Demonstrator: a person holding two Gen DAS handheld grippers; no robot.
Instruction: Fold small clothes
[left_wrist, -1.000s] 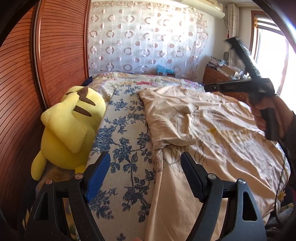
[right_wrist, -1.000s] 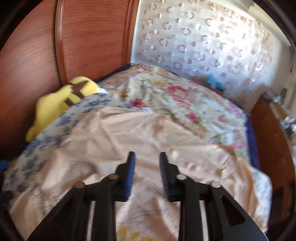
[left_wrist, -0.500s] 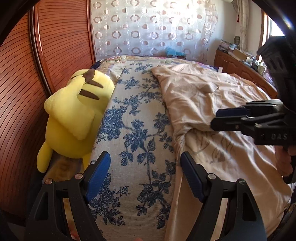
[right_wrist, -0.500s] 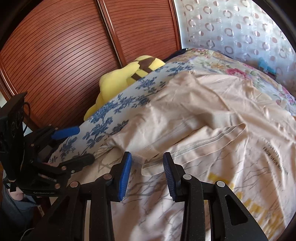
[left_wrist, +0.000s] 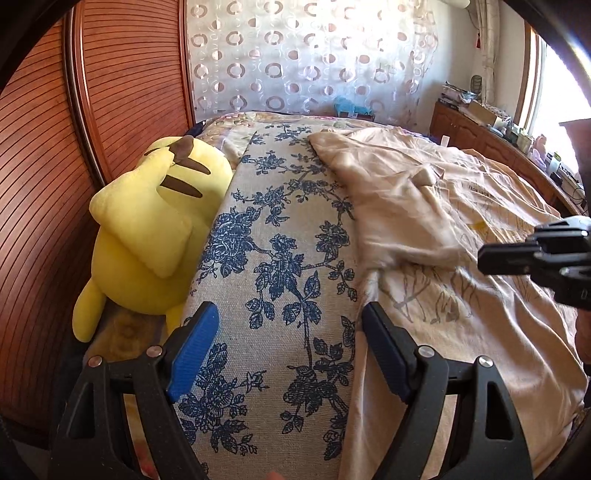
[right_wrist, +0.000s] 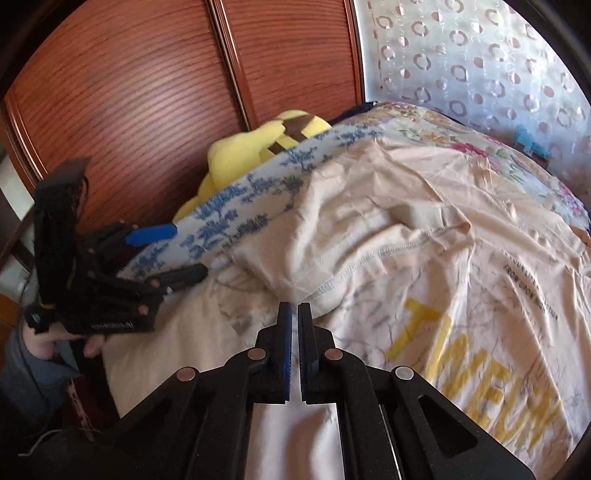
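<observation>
Both hand-held units share one build. The left gripper (left_wrist: 288, 354) has matte black plastic arms with triangular cut-outs, round silver rivets at the pivots, and ribbed blue pads (left_wrist: 192, 352) lining the inner faces of its fingers. The right gripper (right_wrist: 294, 314) shows the same black frame, silver rivets and blue-lined fingers. Seen from the right wrist camera, the left unit carries small pale lettering along its black body, too small to read, and a black strap at the handle. The left hand (right_wrist: 44, 338) emerges from a grey sleeve (right_wrist: 18, 373).
</observation>
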